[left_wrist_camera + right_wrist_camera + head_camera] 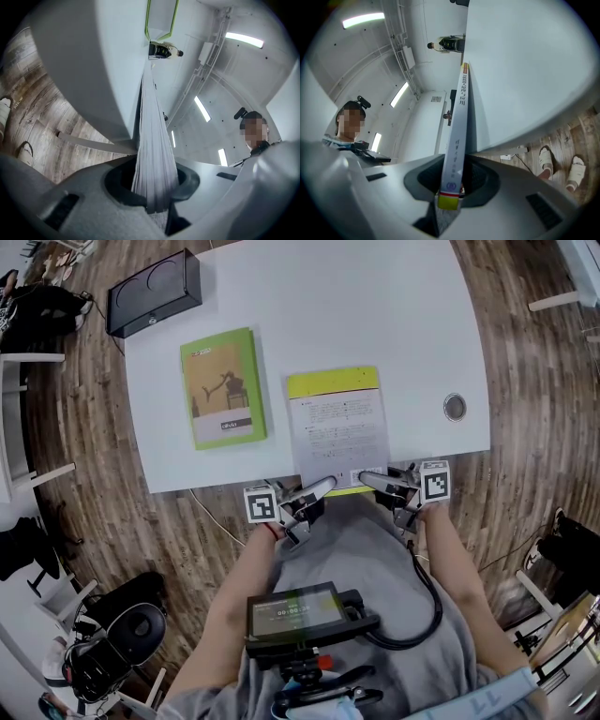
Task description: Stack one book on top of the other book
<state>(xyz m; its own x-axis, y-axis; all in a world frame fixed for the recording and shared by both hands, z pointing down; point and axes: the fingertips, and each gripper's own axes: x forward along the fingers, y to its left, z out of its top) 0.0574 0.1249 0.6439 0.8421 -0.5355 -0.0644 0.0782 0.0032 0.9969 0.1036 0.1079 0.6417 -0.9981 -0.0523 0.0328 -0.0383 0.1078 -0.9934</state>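
Note:
A white book with a yellow band [337, 423] lies at the front edge of the white table [375, 306], its near end jutting slightly over the edge. My left gripper [323, 486] is shut on the near left corner, with the page edges [152, 140] pinched between its jaws [152, 197]. My right gripper [367, 479] is shut on the near right corner, and the book's spine [459, 126] runs out from between its jaws [450, 197]. A green book [223, 387] lies flat on the table to the left, apart from the white one.
A black box [153, 292] sits at the table's back left corner. A round cable grommet [455, 407] is near the right edge. White chair legs [28, 409] and bags stand on the wooden floor at left. A small screen device [295, 610] hangs at the person's chest.

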